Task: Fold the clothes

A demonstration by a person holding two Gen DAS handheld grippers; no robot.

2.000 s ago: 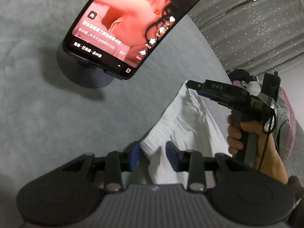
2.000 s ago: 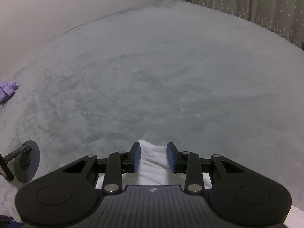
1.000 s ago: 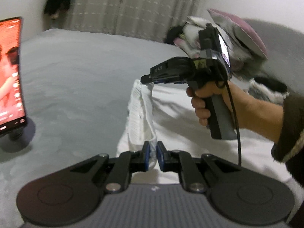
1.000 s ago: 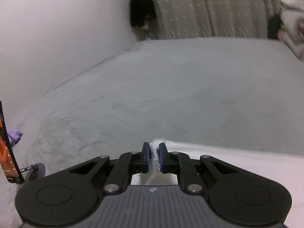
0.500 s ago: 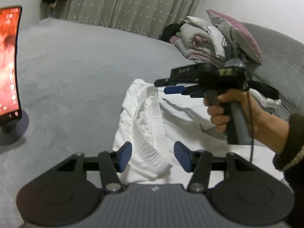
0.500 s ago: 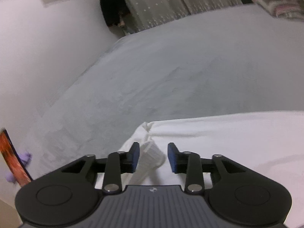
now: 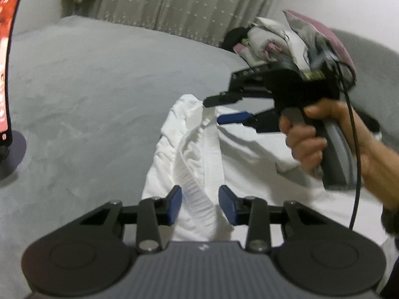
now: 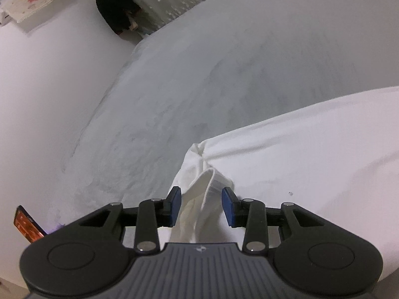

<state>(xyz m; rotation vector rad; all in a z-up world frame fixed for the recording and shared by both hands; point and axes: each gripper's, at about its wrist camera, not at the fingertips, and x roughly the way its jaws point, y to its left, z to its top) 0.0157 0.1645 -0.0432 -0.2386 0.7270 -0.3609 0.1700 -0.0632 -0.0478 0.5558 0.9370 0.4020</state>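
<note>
A white garment (image 7: 192, 154) with a ribbed waistband lies on the grey bed (image 7: 87, 94), folded over on itself. My left gripper (image 7: 201, 205) is open, and the near end of the waistband lies loose between its blue pads. A hand (image 7: 314, 134) holds my right gripper (image 7: 225, 109) above the far end of the waistband, also open. In the right wrist view the right gripper (image 8: 201, 205) straddles a bunched fold of the white garment (image 8: 299, 154), its pads apart from the cloth.
A phone (image 7: 6, 57) with a lit screen stands on a round stand at the left edge. A pile of clothes (image 7: 281, 37) sits at the far right near the curtains (image 7: 174, 2). A white wall (image 8: 49, 79) borders the bed.
Both grippers, shut on the waistband a second ago, have let it go and stand open. The garment has dropped onto the bed, and the right gripper has tilted and drawn slightly away.
</note>
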